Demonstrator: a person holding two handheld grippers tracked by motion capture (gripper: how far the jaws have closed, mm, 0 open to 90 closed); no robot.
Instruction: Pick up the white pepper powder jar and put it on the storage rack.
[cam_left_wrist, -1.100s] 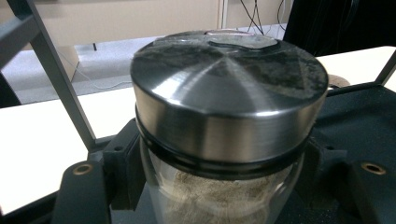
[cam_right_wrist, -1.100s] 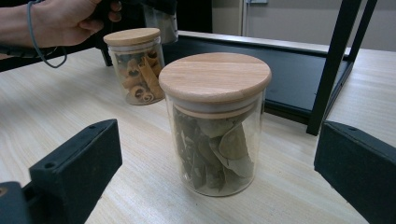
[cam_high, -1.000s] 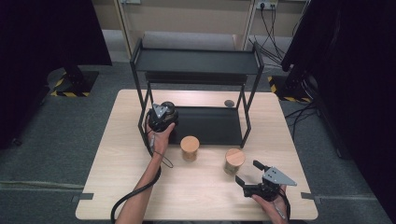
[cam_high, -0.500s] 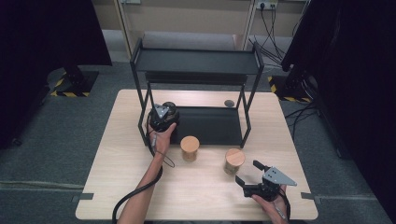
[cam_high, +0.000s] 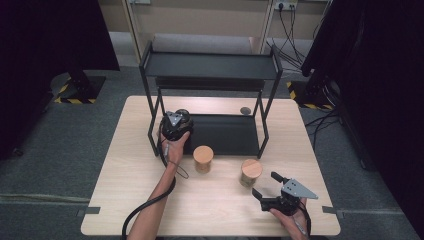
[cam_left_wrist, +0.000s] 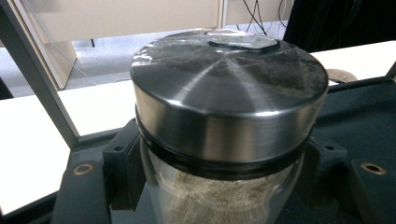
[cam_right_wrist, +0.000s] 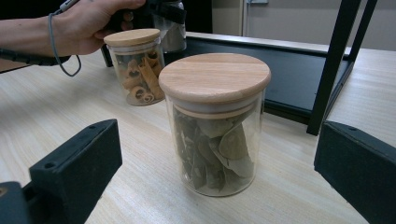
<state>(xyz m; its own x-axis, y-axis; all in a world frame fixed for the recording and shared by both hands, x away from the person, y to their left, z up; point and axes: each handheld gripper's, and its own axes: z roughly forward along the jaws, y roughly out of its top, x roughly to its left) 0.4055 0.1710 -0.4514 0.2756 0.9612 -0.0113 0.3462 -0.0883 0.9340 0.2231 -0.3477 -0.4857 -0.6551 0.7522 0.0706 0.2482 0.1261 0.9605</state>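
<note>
My left tongs (cam_high: 176, 124) are clamped on a metal-lidded glass jar (cam_left_wrist: 229, 112) of pale powder, holding it over the black shelf rack's lower tray (cam_high: 225, 137). My right tongs (cam_high: 270, 190) are wide open, gripping nothing; a wooden-lidded jar of bay leaves (cam_right_wrist: 215, 121) stands on the tabletop (cam_high: 215, 200) just ahead between the jaws, untouched. A cinnamon-stick jar (cam_right_wrist: 135, 65) sits farther off, beside my left hand (cam_right_wrist: 88, 28).

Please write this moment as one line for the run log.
left gripper: shut on metal-lidded glass jar, at black shelf rack | right gripper: open, facing wooden-lidded glass jar of leaves
</note>
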